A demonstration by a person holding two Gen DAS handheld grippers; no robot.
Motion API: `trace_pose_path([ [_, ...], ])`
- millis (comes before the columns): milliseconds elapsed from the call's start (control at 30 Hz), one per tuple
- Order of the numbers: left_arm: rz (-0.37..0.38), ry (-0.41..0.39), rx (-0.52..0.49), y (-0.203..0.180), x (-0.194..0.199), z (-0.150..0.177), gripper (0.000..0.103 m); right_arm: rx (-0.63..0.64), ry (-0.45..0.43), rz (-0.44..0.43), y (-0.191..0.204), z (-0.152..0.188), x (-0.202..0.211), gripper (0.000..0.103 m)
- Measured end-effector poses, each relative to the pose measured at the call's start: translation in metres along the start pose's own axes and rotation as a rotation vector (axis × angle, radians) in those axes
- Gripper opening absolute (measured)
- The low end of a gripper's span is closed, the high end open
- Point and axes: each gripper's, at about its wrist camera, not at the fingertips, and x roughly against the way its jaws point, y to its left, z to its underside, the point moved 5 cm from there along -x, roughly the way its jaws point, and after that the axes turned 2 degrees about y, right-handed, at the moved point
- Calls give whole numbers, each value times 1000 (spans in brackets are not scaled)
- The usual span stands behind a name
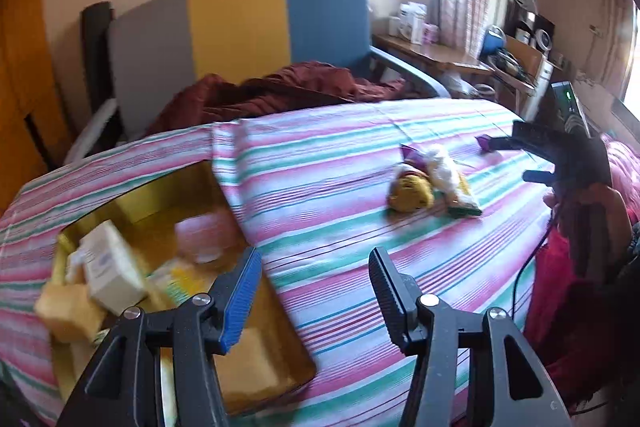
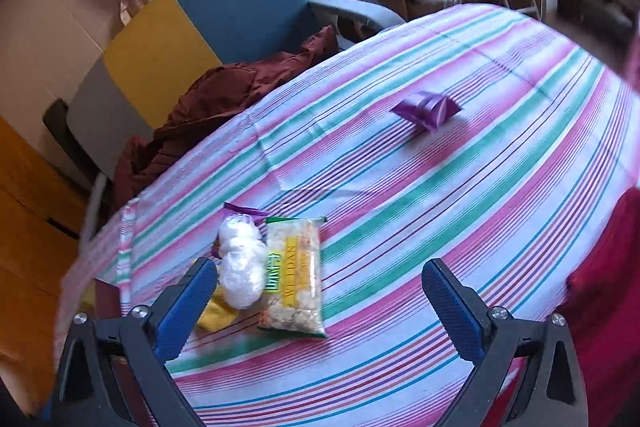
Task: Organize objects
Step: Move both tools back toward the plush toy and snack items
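Note:
My left gripper (image 1: 316, 275) is open and empty, above the striped bedsheet (image 1: 340, 167) beside a yellow box (image 1: 168, 199) holding a white carton (image 1: 112, 267) and other packs. A yellow plush toy (image 1: 412, 191), a white plastic bag (image 1: 440, 163) and a snack packet (image 1: 464, 203) lie in a cluster on the sheet. My right gripper (image 2: 320, 283) is open and empty, just over the snack packet (image 2: 294, 275), white bag (image 2: 240, 267) and yellow toy (image 2: 218, 311). A purple pouch (image 2: 426, 109) lies further off. The right gripper also shows in the left view (image 1: 508, 159), near the purple pouch (image 1: 486, 143).
A grey, yellow and blue chair (image 1: 240, 27) with a maroon cloth (image 1: 272, 95) stands beyond the bed. A cluttered wooden desk (image 1: 440, 55) is at the back right. Red fabric (image 2: 600, 267) lies at the right edge of the bed.

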Motion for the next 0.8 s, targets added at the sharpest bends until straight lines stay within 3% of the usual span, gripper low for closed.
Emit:
trace_pose_path([
  [367, 152, 105, -30, -63, -72, -35, 56, -26, 28, -53, 3, 6, 1, 103],
  [500, 192, 159, 8, -71, -101, -43, 56, -33, 33, -61, 2, 4, 0, 103],
  [800, 270, 181, 100, -79, -151, -67, 56, -46, 41, -76, 1, 3, -3, 103],
])
